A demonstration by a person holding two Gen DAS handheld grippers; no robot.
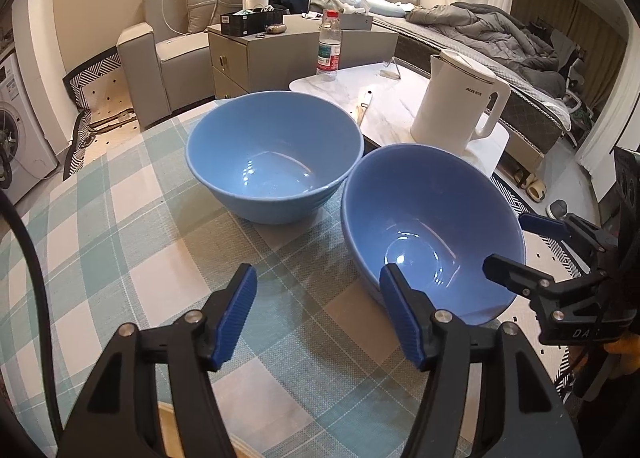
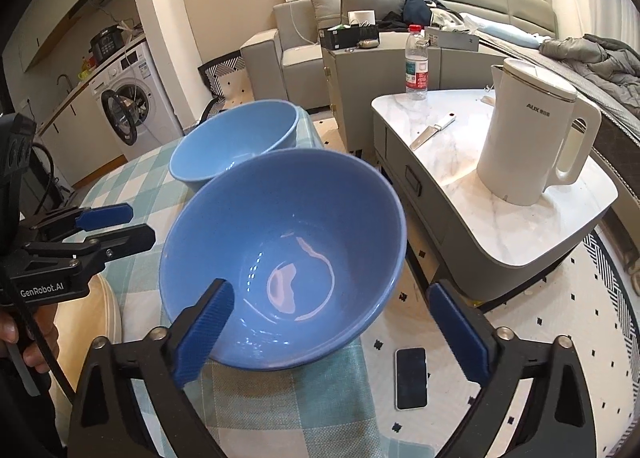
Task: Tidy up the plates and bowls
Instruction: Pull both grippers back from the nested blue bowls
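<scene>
Checked cloth covers the table (image 1: 120, 225) in a lived-in room. Both blue bowls look rigid, glossy and breakable, best pinched at the rim. In the right wrist view the near bowl (image 2: 288, 254) fills the centre, its rim between the right gripper's (image 2: 336, 334) wide-apart jaws, unclamped. The far bowl (image 1: 276, 153) sits upper centre. The left gripper (image 1: 320, 314) stands partly open, empty.

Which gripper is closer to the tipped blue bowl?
Right. The right gripper is open around the tilted bowl's near rim, one finger inside. The left gripper hovers beside it over the checked tablecloth.
</scene>
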